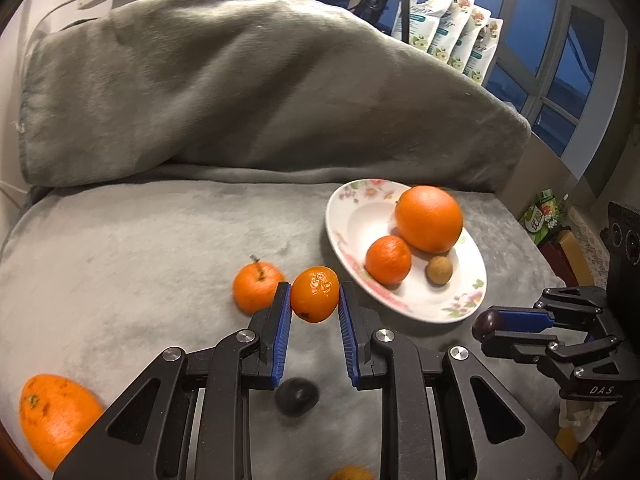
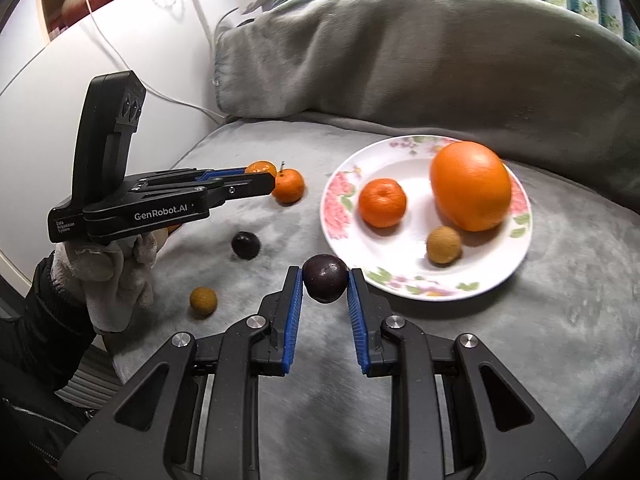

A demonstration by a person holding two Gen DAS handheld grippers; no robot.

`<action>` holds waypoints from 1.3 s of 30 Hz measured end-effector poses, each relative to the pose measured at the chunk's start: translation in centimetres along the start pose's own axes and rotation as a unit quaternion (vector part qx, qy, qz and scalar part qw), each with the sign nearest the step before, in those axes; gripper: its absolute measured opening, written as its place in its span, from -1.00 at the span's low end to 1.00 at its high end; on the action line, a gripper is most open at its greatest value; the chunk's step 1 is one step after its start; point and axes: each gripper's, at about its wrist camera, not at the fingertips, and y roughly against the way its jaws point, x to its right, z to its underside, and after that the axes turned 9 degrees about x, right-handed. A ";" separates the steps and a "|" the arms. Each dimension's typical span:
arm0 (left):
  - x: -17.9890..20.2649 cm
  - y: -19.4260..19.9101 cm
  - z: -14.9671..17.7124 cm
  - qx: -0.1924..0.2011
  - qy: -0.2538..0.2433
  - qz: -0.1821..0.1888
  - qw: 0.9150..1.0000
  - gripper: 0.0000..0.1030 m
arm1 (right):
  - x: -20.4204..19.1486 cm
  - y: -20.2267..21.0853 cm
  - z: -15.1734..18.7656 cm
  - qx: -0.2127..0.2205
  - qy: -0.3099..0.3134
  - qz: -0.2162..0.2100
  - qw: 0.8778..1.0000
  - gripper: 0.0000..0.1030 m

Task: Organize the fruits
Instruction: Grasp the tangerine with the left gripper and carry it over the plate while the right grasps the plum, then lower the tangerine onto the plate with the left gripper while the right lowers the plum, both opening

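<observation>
My left gripper (image 1: 315,296) is shut on a small mandarin (image 1: 315,294), held above the grey blanket left of the floral plate (image 1: 404,308). My right gripper (image 2: 325,284) is shut on a dark plum (image 2: 325,283) at the plate's (image 2: 516,256) near left rim. The plate holds a large orange (image 2: 471,185), a mandarin (image 2: 382,202) and a brown longan (image 2: 443,245). On the blanket lie a stemmed mandarin (image 1: 256,286), another dark plum (image 2: 245,245), a small yellow-brown fruit (image 2: 203,300) and a large orange (image 1: 54,416).
A grey blanket (image 1: 240,92) covers the surface and rises as a hump behind the plate. Patterned pouches (image 1: 452,20) stand by the window behind. A white wall with a cable (image 2: 120,60) lies at the left. The gloved hand (image 2: 116,272) holds the left gripper.
</observation>
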 end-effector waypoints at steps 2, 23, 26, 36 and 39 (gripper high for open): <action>0.4 -0.3 -0.4 0.002 -0.004 0.003 1.000 -0.58 | 0.3 0.2 0.1 0.002 -0.002 0.005 1.000 -0.53; 2.7 -4.8 -3.5 -0.003 -0.025 0.019 1.000 -0.58 | 1.7 -0.4 -0.4 0.006 0.006 0.026 1.000 -0.53; 2.9 -5.3 -3.7 -0.004 -0.028 0.018 0.999 -0.58 | 1.7 -0.5 -0.4 0.005 0.007 0.027 1.000 -0.53; 2.8 -6.4 -4.1 -0.007 -0.025 0.021 0.999 -0.58 | 2.2 -0.8 -0.3 0.007 0.001 0.032 0.999 -0.53; 2.9 -6.5 -4.1 -0.005 -0.026 0.021 0.999 -0.58 | 2.4 -0.9 -0.3 0.008 -0.001 0.033 0.999 -0.53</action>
